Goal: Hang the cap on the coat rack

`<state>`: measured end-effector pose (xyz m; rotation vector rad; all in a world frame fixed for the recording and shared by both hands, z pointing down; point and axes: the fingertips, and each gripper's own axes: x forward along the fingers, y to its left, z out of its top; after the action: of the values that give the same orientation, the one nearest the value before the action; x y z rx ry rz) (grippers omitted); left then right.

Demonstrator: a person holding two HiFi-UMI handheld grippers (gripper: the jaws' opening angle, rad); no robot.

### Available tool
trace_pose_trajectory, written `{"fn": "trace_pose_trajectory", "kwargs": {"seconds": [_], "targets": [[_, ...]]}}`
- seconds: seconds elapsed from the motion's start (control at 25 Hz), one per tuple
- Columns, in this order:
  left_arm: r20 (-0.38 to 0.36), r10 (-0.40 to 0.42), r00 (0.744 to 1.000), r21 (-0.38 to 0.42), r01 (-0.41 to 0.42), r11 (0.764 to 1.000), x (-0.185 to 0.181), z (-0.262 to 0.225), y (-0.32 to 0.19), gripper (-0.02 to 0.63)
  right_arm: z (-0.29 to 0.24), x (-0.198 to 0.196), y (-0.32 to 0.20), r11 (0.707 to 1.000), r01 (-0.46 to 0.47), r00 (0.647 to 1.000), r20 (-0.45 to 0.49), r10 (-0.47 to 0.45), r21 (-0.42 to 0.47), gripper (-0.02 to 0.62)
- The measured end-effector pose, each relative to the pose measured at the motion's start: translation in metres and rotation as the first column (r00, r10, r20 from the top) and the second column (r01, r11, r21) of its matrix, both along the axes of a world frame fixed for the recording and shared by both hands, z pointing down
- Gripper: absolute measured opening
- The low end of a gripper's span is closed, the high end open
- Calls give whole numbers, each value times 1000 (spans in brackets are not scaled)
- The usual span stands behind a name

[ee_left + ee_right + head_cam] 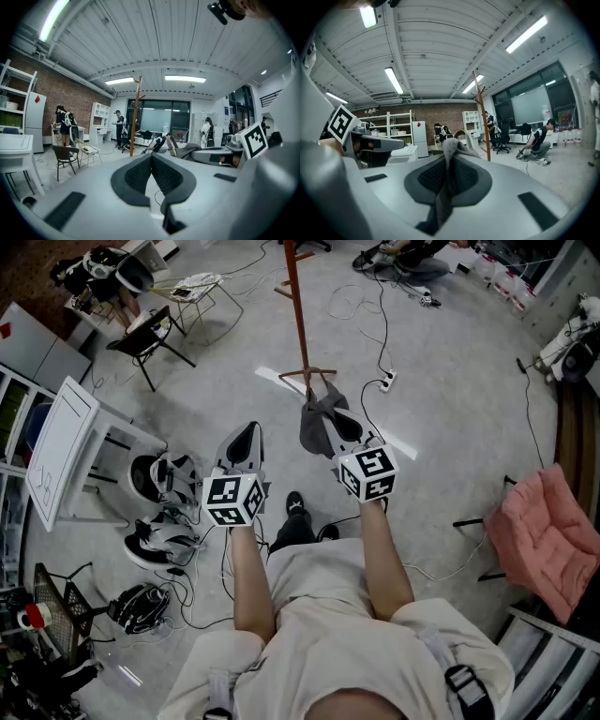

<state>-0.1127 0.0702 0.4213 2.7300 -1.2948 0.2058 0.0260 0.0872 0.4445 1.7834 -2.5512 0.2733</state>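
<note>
Looks steeply down on a grey concrete floor (450, 427) and on two bare forearms stretched forward, each ending in a hand-held gripper. Grasps a dark grey cap (315, 420) with the right gripper (330, 418), jaws clenched on a fold of its fabric. Shows that fold, in the right gripper view, as a strip of cloth pinched between the black pads (429, 177) and rising past the tips into a soft bunch. Leaves the cap limp and crumpled beyond the jaw tips, its long axis in line with the gripper, pointing away from the person and toward the foot of the coat rack (298, 306). Gives no clear reading of which way the brim faces. Holds nothing in the left gripper (249, 432), just beside the right one, jaws pressed together at the tips. Sets the rack straight ahead as an upright reddish-brown wooden pole with pegs near its top, apart from the cap and both grippers. Includes a black folding chair (145, 334) at upper left and a pink cushion (548, 531) at right.
</note>
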Motion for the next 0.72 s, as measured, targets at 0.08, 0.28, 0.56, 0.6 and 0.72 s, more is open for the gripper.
{"fn": "trace_pose_trajectory", "kwargs": {"seconds": [0.08,0.28,0.56,0.6,0.72], "targets": [[2,10,1000,-1,-10,1000,1,3,6,8,2,0,6,1000,0,1000,5,0,0,12],[8,28,1000,-1,-28,1000,9,4,17,8,2,0,19,1000,4,1000,3,-4,1,12],[16,33,999,-3,-33,999,11,2,25,8,2,3,26,1000,2,1000,18,-2,2,12],[19,32,999,-3,-32,999,11,2,25,8,1,2,26,1000,6,1000,27,-6,3,12],[21,24,1000,-4,-24,1000,6,2,21,8,0,-1,23,1000,19,999,39,-19,2,12]]}}
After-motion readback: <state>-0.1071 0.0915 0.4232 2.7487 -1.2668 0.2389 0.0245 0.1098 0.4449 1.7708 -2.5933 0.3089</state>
